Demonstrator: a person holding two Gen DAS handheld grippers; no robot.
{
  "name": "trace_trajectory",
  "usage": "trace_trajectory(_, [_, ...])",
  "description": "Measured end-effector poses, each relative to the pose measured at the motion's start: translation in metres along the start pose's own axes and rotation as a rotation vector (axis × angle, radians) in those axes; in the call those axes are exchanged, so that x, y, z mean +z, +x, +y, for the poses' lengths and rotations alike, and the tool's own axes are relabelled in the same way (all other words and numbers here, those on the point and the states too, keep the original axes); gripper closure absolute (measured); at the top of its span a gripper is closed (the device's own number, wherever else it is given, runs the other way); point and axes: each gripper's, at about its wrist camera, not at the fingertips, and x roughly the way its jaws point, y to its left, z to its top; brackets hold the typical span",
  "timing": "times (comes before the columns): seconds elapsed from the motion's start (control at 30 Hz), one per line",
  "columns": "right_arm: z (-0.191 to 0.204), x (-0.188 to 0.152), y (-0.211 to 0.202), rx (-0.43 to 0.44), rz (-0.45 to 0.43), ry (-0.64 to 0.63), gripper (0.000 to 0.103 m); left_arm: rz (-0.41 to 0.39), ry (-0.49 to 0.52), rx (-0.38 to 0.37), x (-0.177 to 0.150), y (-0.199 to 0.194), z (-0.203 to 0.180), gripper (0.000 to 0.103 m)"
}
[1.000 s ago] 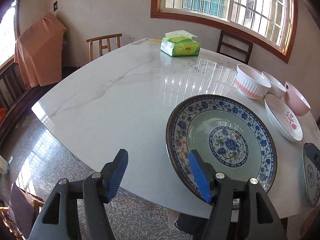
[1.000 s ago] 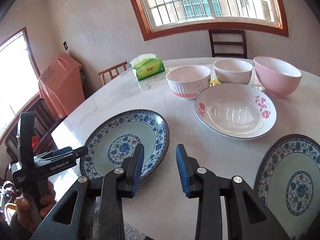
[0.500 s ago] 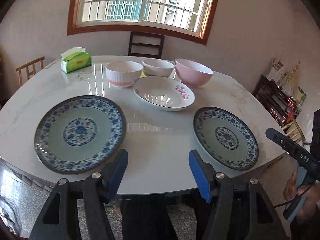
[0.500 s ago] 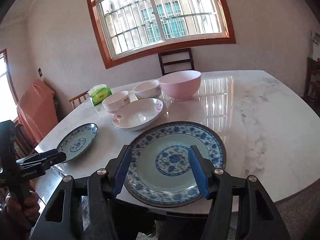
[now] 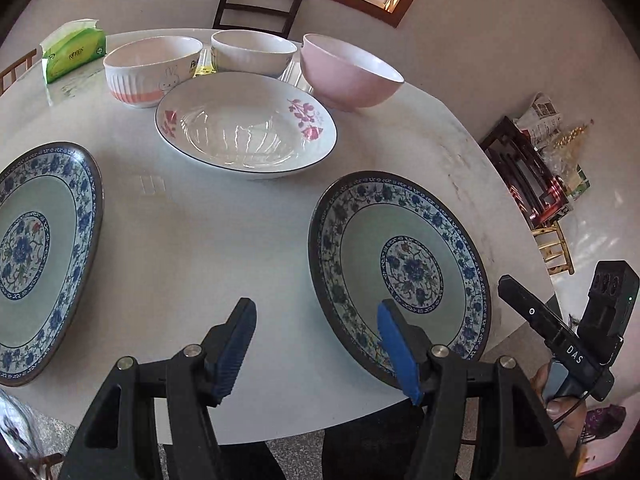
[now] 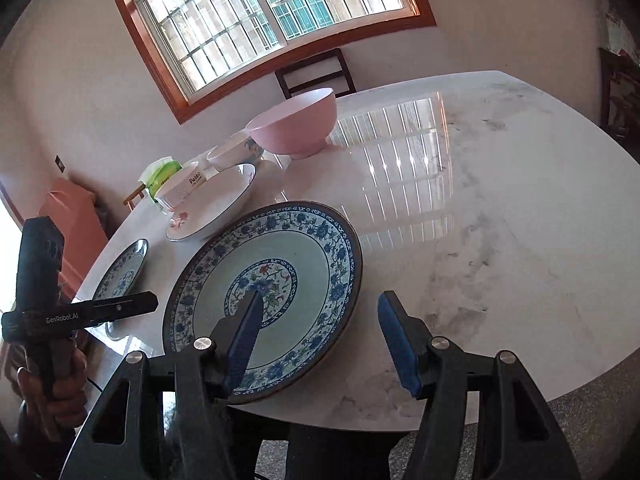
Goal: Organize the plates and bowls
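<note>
Both tongs spread, empty: left gripper (image 5: 316, 344), right gripper (image 6: 320, 338). We judge blue-patterned plate (image 6: 276, 280) rigid, glazed, slippery, breakable; we pinch rim at table (image 6: 500, 200) edge.

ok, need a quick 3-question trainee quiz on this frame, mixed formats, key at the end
1. True or false: the right tongs are shut on the blue-patterned plate nearest them.
2. Multiple choice: how many bowls stand behind the white floral dish? A) one B) two C) three
3. Fill in: the green tissue pack lies beside the ______ bowl.

Key
1. False. Both the right tongs and the left tongs are open and hold nothing.
2. C: the ribbed rabbit bowl, the white bowl and the pink bowl.
3. Ribbed rabbit.
</note>
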Motion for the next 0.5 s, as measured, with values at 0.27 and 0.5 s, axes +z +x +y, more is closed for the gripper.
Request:
trace_trajectory(0.27, [-0.011, 0.006, 0.021, 0.043, 0.036, 0.012, 0.046, 0.044, -0.009, 0.028, 0.002, 0.016, 0.0, 0.038])
trace_trajectory(0.5, [-0.016, 0.009, 0.037, 0.064, 0.077, 0.003, 0.06, 0.055, 0.007, 0.06, 0.003, 0.022, -0.008, 0.041])
